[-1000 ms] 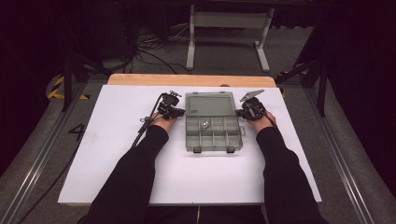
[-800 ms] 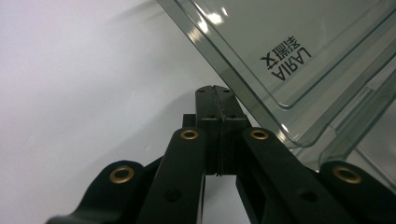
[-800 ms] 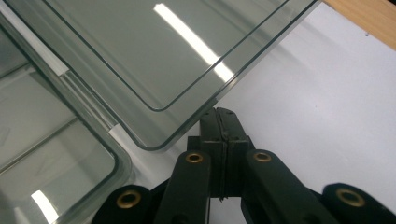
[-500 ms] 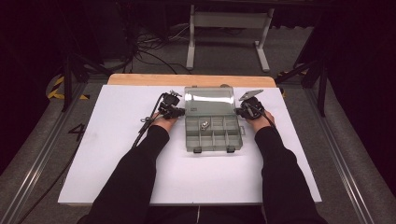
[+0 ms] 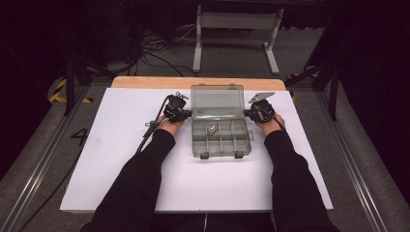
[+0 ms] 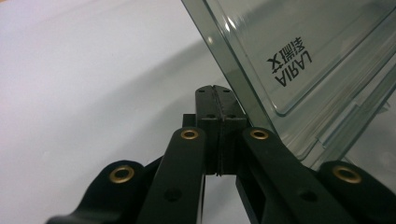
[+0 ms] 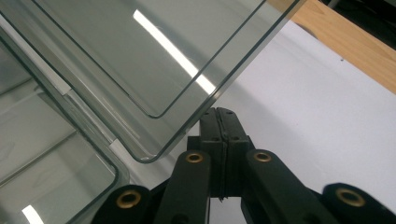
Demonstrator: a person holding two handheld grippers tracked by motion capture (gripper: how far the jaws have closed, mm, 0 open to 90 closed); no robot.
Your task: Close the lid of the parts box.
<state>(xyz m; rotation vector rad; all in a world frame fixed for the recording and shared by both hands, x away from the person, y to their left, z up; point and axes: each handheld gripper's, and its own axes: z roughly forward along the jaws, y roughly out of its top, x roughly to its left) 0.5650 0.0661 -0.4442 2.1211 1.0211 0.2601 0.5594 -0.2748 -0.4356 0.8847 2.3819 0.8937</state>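
Observation:
A clear grey compartment box [image 5: 220, 144] sits mid-table with its lid [image 5: 216, 100] standing open and tilted back. One small metal piece [image 5: 211, 129] lies in a rear compartment. My left gripper [image 5: 187, 114] is shut at the lid's left edge and my right gripper [image 5: 247, 113] is shut at its right edge. In the left gripper view the jaws [image 6: 215, 91] press together, empty, just beside the lid [image 6: 299, 51], which carries printed lettering. The right gripper's jaws [image 7: 218, 114] are likewise closed, with nothing between them, under the corner of the lid [image 7: 140, 56].
White sheet [image 5: 111, 159] covers the table, with a wooden strip [image 5: 145, 82] along the far edge. A black cable [image 5: 149, 129] trails from the left gripper over the sheet. A metal stand [image 5: 232, 29] and more cables lie on the floor beyond.
The box lid has swung up and back from nearly flat to standing open. Both grippers have stayed at the box's rear corners.

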